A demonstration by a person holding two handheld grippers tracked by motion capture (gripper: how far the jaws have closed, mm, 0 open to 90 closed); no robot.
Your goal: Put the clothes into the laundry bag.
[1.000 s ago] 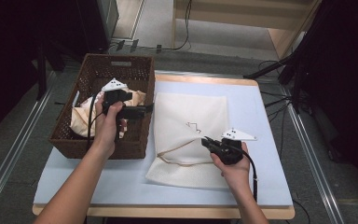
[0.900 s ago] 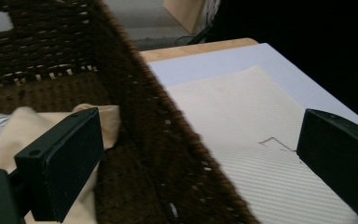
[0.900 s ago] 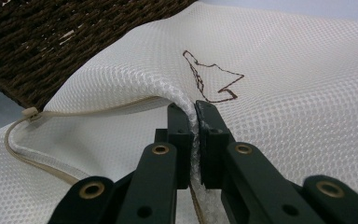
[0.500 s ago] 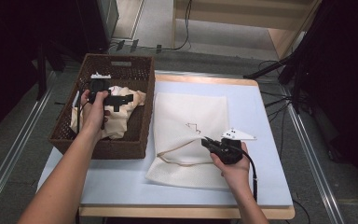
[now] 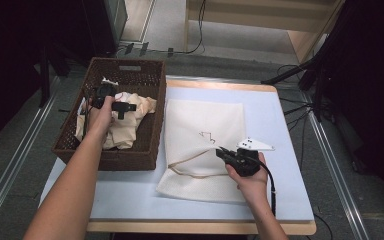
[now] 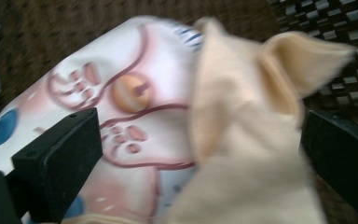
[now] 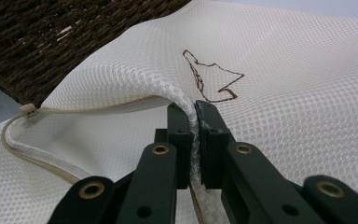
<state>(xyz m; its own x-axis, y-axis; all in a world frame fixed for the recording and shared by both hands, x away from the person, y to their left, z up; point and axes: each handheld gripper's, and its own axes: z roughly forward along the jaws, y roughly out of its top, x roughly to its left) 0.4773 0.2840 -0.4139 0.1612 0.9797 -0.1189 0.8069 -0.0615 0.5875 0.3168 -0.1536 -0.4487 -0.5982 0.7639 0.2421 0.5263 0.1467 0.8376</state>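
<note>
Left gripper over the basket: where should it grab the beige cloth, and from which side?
Grip the raised fold of the beige cloth, coming straight down from above. In the left gripper view that ridge stands up between the open jaws of the left gripper, above the printed cloth, so closing there probably takes it alone. The basket walls block a side approach.

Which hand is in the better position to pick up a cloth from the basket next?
Left. The left gripper is over the basket, jaws open around the cream cloth. The right gripper is shut on the mesh bag.
</note>
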